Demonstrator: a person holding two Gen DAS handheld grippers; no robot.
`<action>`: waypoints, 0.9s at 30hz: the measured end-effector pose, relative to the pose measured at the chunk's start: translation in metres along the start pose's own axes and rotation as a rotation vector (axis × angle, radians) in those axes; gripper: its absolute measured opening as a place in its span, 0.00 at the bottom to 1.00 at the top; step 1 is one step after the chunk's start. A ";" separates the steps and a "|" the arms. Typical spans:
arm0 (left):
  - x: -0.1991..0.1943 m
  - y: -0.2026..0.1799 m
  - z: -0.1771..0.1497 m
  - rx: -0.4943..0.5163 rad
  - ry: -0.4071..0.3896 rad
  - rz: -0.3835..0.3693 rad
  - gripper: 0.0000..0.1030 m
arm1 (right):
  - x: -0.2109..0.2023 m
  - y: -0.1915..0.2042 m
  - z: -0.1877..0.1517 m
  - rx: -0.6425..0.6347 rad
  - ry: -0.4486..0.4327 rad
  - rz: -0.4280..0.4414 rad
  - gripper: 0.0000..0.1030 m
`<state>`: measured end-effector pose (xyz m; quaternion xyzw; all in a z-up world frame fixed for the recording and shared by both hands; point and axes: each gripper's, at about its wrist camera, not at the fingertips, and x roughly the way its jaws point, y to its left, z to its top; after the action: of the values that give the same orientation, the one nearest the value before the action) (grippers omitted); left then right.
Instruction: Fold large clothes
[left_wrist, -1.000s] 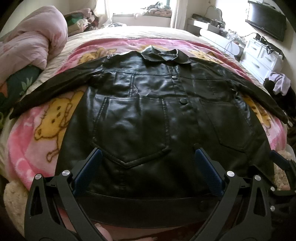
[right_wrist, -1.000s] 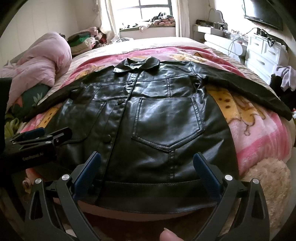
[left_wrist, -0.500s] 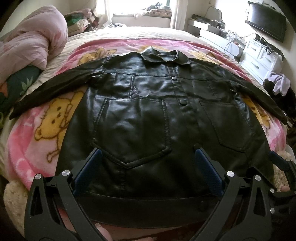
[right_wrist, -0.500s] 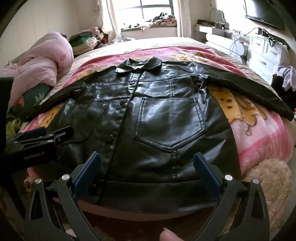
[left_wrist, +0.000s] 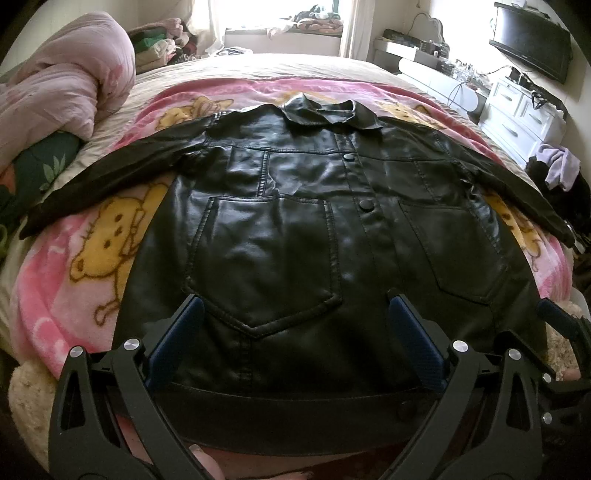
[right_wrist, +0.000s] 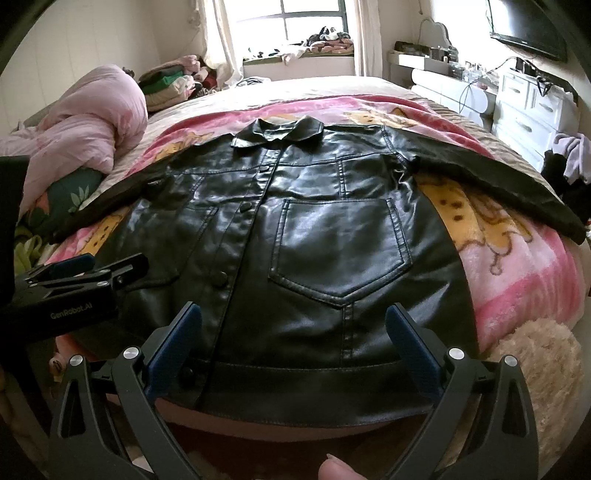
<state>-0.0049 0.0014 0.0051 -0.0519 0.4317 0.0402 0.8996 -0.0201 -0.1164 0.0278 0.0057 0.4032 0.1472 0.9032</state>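
- Jacket (left_wrist: 295, 229) lies flat, buttoned, sleeves out.
- Left gripper (left_wrist: 295, 325) and right gripper (right_wrist: 293, 328) gape wide, holding nothing.
- You'd best pinch each sleeve (right_wrist: 498, 184) by its cuff and fold inward.

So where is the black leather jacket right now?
The black leather jacket lies flat, front up, sleeves spread, on the pink cartoon blanket covering the bed, directly ahead of both open tongs in both views.

Open pink blanket (left_wrist: 66, 295) flanking the spread black jacket (left_wrist: 295, 240) on both sides; rolled pink duvet (left_wrist: 62, 85) crowding the bed's left edge, white dresser (right_wrist: 532, 107) and clothes heap (right_wrist: 569, 162) close along the right.
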 end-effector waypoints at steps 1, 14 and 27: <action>0.000 0.000 0.000 -0.001 -0.001 -0.001 0.91 | 0.000 0.000 0.001 0.001 0.001 0.000 0.96; 0.003 0.003 0.005 -0.007 0.008 0.004 0.91 | 0.006 -0.001 0.003 0.001 0.008 0.005 0.96; 0.014 0.005 0.019 -0.020 0.005 0.013 0.91 | 0.018 -0.003 0.024 0.016 0.006 0.007 0.96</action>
<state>0.0179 0.0088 0.0052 -0.0582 0.4338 0.0502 0.8977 0.0096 -0.1119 0.0304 0.0141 0.4072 0.1472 0.9013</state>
